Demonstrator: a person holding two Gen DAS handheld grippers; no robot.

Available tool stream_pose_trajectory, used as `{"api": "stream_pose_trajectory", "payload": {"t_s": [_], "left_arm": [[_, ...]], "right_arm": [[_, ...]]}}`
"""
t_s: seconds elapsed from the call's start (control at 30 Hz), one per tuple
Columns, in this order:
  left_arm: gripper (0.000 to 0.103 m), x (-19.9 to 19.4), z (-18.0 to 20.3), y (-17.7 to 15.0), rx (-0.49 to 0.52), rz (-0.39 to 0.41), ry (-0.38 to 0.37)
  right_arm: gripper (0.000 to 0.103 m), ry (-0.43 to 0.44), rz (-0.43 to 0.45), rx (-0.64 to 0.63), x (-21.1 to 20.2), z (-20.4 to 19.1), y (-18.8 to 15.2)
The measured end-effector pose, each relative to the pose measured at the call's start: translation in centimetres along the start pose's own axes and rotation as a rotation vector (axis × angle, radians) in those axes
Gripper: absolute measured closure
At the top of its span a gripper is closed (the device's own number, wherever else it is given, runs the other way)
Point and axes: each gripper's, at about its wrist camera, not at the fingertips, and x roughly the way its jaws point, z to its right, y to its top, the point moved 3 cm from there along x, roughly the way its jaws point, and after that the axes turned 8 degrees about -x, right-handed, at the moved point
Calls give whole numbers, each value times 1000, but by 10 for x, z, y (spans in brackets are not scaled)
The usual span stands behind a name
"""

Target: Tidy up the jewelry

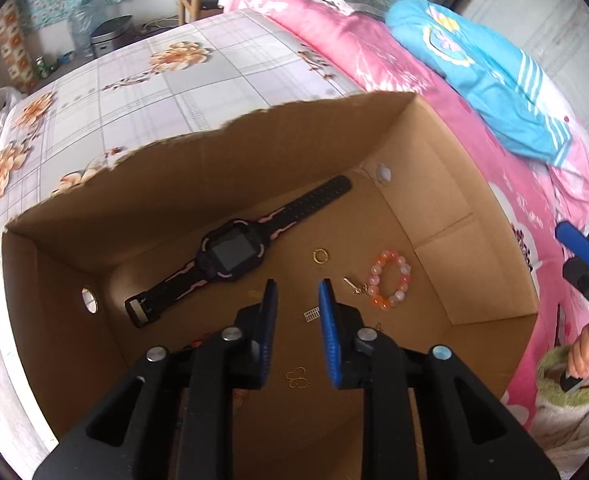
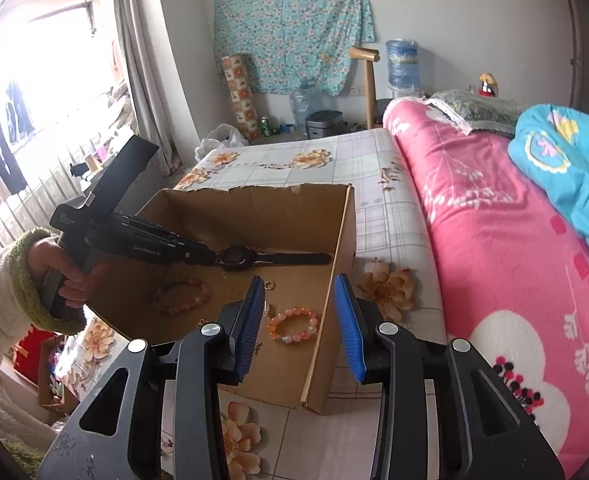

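Observation:
A cardboard box stands on the bed with jewelry on its floor. In it lie a black and pink watch, a gold ring, an orange and pink bead bracelet, a small gold key charm and a gold butterfly charm. My left gripper hangs inside the box, open, with nothing between its blue pads. The right wrist view shows the box, the watch, the same bracelet and a darker bead bracelet. My right gripper hovers open above the box's near right wall, holding nothing.
The box rests on a floral checked bedsheet. A rolled pink quilt and a blue blanket lie to the right. A sleeved hand holds the left gripper over the box's left side. A window is at the left.

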Motion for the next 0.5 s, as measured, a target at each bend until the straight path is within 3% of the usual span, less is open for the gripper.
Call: {"api": "stream_pose_trajectory", "payload": {"t_s": [0.23,0.5], "left_arm": [[81,-34,0,-9,-8,97,5],[51,-114,4,-49,-1,321,7]], "right_arm": [[63,-4,29,48,-16,-10,-5],[50,-5,61,70,-35,-36,-9]]}}
